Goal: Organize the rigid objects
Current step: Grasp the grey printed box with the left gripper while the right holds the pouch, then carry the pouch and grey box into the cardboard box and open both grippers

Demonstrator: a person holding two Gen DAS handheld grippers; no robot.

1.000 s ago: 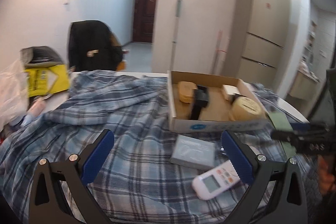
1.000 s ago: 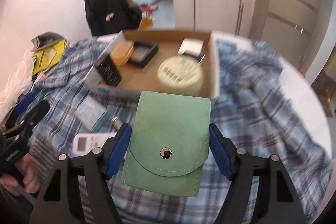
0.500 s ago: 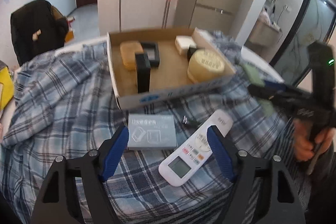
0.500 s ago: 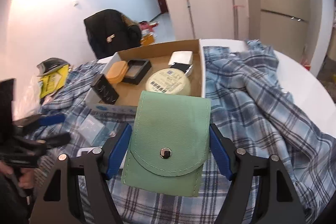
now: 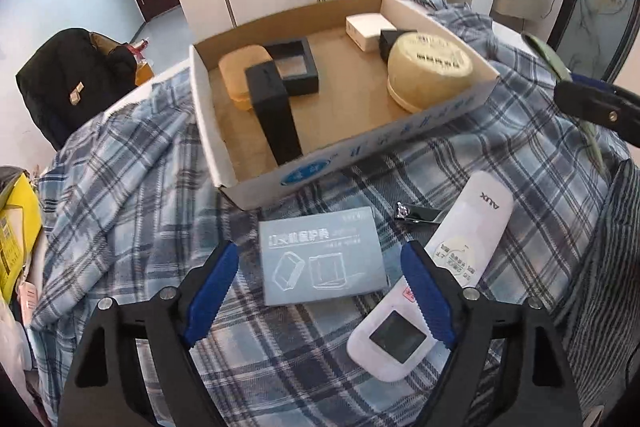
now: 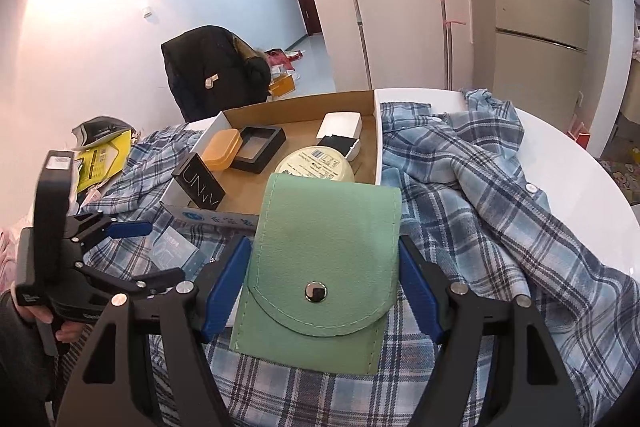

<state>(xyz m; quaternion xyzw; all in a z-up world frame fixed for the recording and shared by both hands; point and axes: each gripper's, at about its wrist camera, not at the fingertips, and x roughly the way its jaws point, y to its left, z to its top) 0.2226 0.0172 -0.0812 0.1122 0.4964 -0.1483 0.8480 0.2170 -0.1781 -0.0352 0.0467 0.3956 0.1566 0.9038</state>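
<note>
A: The pouch (image 6: 324, 267) sits low centre in the right view, clamped between the right tongs (image 6: 324, 291) and held above the shirt (image 6: 480, 195), short of the box (image 6: 376, 143).

B: Pinched by its sides only?

A: Yes, the pads press its two edges. I judge it soft, so it may fold or slide out if the hold slackens on the way to the box.

B: Is there room in the box?

A: Little near the right wall. The tin (image 6: 318, 165) and the white case (image 6: 340, 125) fill that end. Bare floor shows mid box, between the tin and the black carton (image 6: 200, 183). Dropped too far right, the pouch could land on the tin and tip over the wall.

B: And the left tongs (image 5: 320, 291)?

A: Spread wide, gripping nothing, low centre in the left view, over the grey card (image 5: 320, 259). The remote (image 5: 436, 279) lies just beside it, under the right pad. Closing there could nudge the remote or catch shirt cloth with the card.

B: Anything else?

A: A small metal clip (image 5: 416, 215) lies between card and remote. Dragging cloth could shift it, and the worktop (image 6: 560, 147) is round, so things may slide toward its edge.
</note>
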